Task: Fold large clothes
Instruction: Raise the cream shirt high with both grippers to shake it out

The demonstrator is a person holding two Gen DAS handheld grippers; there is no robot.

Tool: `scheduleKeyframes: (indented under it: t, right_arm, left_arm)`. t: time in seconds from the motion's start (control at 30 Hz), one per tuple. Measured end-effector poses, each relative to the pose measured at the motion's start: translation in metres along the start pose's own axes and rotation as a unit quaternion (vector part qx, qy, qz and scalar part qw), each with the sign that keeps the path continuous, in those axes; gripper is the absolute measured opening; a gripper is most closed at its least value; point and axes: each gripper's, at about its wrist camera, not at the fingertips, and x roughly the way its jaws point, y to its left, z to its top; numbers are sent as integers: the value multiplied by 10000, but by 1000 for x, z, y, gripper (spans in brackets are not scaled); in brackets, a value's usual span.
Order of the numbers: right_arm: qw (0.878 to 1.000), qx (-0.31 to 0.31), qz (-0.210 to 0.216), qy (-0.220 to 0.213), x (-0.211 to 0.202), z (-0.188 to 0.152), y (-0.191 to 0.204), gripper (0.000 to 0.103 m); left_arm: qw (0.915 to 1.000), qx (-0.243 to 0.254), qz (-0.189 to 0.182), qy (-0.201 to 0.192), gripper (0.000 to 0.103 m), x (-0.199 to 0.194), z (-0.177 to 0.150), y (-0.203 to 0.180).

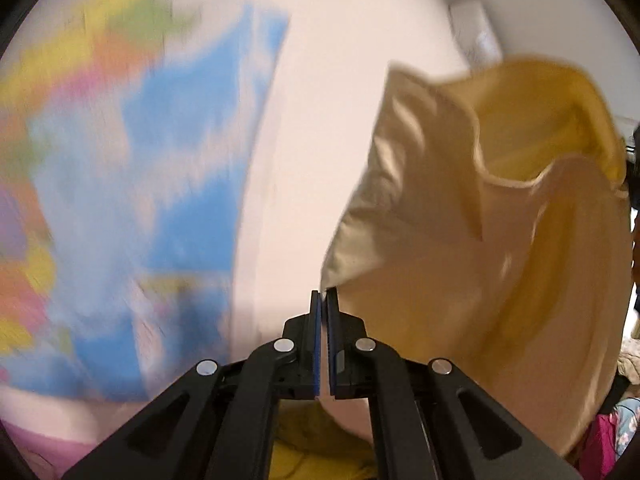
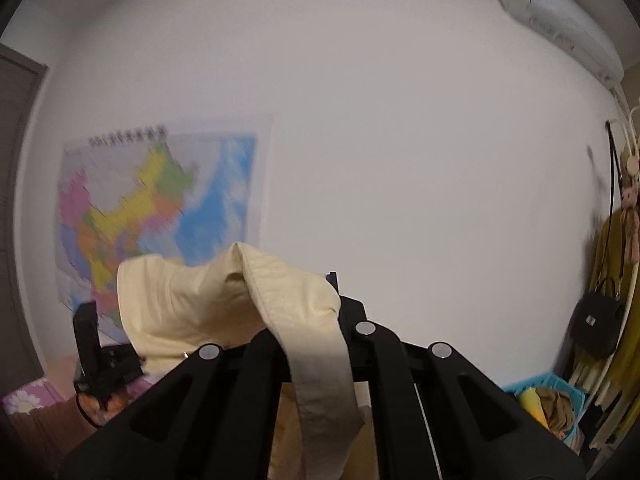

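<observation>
Two grippers are raised in front of the white wall, both pointing roughly level, and I am holding one cream-yellow garment between them.

Left gripper: I see its blue-padded fingers pressed together with only a thin slit between them. A corner of the garment meets the tips at the right pad, so I read the fingers as pinched on that corner. From there the cloth spreads up and to the right, billowing into an open fold with a deeper yellow inner face. This view is heavily blurred on its left side.

Right gripper: the cloth is draped over the top of the fingers and hides most of them; only one dark tip shows beside the fabric. The fingers sit closed, clamped on the garment. A hemmed band of the cloth hangs down over the gripper body toward the camera, and the rest sags to the left.

Surroundings, right wrist view:
- A coloured wall map hangs on the wall behind the garment, at left.
- An air conditioner is mounted high at upper right.
- A black handbag hangs at the right edge, beside yellow-green fabric.
- A blue basket holding cloth items sits at lower right.
- A black device shows at lower left, beside the hanging garment; I cannot identify it with certainty.
</observation>
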Motion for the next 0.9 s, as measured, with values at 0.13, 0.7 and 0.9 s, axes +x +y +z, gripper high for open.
scheduleKeyframes:
  t: [0.13, 0.7, 0.9]
  right_arm:
    - [9990, 100, 374, -235, -52, 7, 12, 2]
    - [9872, 167, 1412, 727, -47, -55, 122, 2]
    - [9847, 238, 1518, 825, -49, -64, 129, 2]
  left_arm:
    - [9965, 247, 308, -738, 1, -72, 41, -17]
    - [9709, 419, -2245, 721, 63, -217, -164, -52]
    - [9742, 1230, -1636, 955, 78, -187, -201, -89]
